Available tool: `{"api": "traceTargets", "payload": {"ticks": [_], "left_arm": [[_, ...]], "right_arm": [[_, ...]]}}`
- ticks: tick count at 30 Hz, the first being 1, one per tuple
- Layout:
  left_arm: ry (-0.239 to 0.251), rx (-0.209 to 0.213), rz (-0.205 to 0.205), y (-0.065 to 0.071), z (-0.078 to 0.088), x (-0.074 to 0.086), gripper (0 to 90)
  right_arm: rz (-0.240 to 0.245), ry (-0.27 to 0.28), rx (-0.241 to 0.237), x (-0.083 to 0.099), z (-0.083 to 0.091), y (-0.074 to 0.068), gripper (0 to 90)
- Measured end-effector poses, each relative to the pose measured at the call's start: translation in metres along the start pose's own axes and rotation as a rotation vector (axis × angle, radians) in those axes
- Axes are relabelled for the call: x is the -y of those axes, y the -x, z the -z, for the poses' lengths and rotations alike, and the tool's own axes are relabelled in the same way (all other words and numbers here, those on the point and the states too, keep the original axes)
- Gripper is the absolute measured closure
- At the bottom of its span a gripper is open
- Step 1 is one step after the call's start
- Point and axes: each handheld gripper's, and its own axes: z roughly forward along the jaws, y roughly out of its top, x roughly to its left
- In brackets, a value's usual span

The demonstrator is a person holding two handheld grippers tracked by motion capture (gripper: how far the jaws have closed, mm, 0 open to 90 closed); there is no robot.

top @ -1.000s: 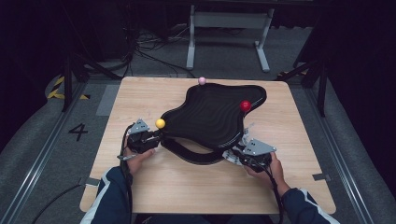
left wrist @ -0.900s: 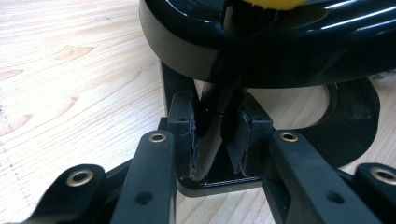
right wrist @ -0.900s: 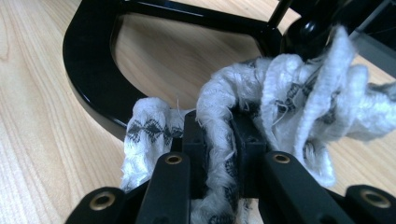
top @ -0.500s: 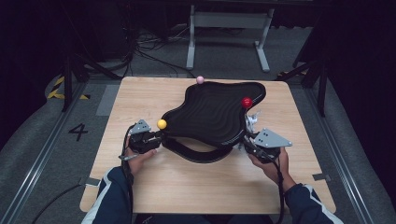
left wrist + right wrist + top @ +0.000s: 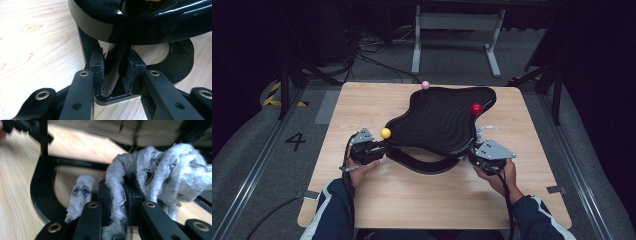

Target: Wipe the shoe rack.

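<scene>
The left tool (image 5: 374,148) is clamped narrow on a black post (image 5: 113,67) of the glossy black wavy board (image 5: 437,122); in the left gripper view its two pads (image 5: 98,68) press that upright strut from both sides, just under the board's curved rim. In the high view this tool sits at about nine o'clock of the board, held by the person's left hand (image 5: 357,167), which comes in from six o'clock.

The right tool (image 5: 479,156) is closed on a frayed white cloth strip (image 5: 117,195); in the right gripper view the strip runs up between the pads and bunches into thick loops (image 5: 160,172) toward two o'clock. In the high view this tool sits at about four o'clock of the board, touching its edge, gripped by the right hand (image 5: 499,172).

The board stands on a curved black base (image 5: 422,162) that shows below its near edge, around six o'clock. A yellow ball (image 5: 385,133) rests at the board's nine o'clock edge, just beside the left tool. A red ball (image 5: 476,108) lies on the board near two o'clock, and a pink ball (image 5: 425,85) sits at its twelve o'clock rim.

All of this is carried by a pale wooden surface (image 5: 362,100), with the board toward its far half. Around it lies grey floor (image 5: 267,150) marked with a "4" at nine o'clock.
</scene>
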Motion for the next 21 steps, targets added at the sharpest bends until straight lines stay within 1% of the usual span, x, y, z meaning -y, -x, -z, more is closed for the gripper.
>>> {"api": "traceTargets", "payload": {"ticks": [1,3,6,8,9,10,11,13,14,17,20,21], "left_arm": [[-0.002,0.001,0.0,0.0,0.0,0.0,71.6],[-0.005,0.007,0.0,0.0,0.0,0.0,71.6],[-0.003,0.012,0.003,0.001,-0.001,0.0,71.6],[-0.002,0.017,0.004,0.001,-0.001,0.001,71.6],[-0.002,0.017,0.004,0.001,-0.002,0.001,71.6],[-0.002,0.016,0.002,0.001,-0.002,0.0,71.5],[-0.004,0.016,0.0,0.001,-0.002,0.0,71.5],[-0.008,0.016,-0.003,0.001,-0.002,0.0,71.5],[-0.01,0.016,-0.003,0.001,-0.002,0.0,71.6],[-0.018,0.014,-0.006,0.001,-0.002,0.0,71.6],[-0.014,0.018,-0.009,0.0,-0.003,0.001,71.6],[-0.013,0.018,-0.004,0.001,-0.003,0.001,71.6]], "right_arm": [[-0.009,-0.011,-0.011,0.004,-0.003,-0.001,78.5],[-0.004,-0.033,-0.012,0.009,-0.007,-0.001,78.6],[-0.018,-0.065,-0.025,0.018,-0.014,-0.001,78.6],[-0.014,-0.091,-0.032,0.025,-0.019,-0.002,78.6],[0.0,-0.119,-0.035,0.03,-0.023,-0.005,78.6],[0.007,-0.127,-0.035,0.032,-0.025,-0.005,78.6],[0.007,-0.127,-0.035,0.032,-0.025,-0.005,78.6],[0.006,-0.147,-0.044,0.038,-0.03,-0.005,78.6],[0.01,-0.154,-0.041,0.04,-0.031,-0.006,78.6],[0.008,-0.152,-0.038,0.038,-0.029,-0.005,78.4],[0.001,-0.122,-0.028,0.03,-0.023,-0.003,78.4],[-0.008,-0.102,-0.025,0.026,-0.02,-0.001,78.3]]}}
